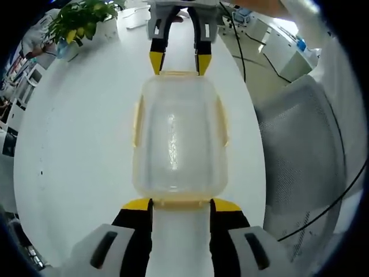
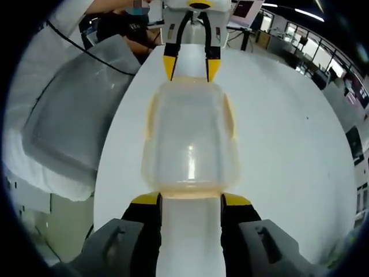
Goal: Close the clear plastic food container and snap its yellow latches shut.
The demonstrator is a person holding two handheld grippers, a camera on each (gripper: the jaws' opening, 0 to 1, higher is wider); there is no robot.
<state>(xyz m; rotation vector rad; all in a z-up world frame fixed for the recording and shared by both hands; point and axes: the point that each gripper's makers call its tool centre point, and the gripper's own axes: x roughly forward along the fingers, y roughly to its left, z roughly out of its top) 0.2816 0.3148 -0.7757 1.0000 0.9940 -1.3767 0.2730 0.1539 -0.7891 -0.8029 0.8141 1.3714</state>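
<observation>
No writing or brand mark can be read on anything here. In the left gripper view, a potted plant [image 1: 81, 23] stands at the far left corner of the white table [image 1: 75, 144], with broad bare tabletop between it and the clear plastic food container [image 1: 179, 138]. The container sits lid-on at the middle of the table, its yellow latches [image 1: 137, 122] lying along the side rims. The left gripper [image 1: 180, 205] has its jaws spread, yellow tips at the container's near end corners, one each side of the end latch. The right gripper [image 1: 180, 62] faces it, jaws also spread at the far end. To the right the table edge runs close beside the container, and past it stands a grey mesh chair [image 1: 300, 156]. In the right gripper view, the chair [image 2: 69, 121] lies left of the table edge, and open tabletop stretches away to the right.
</observation>
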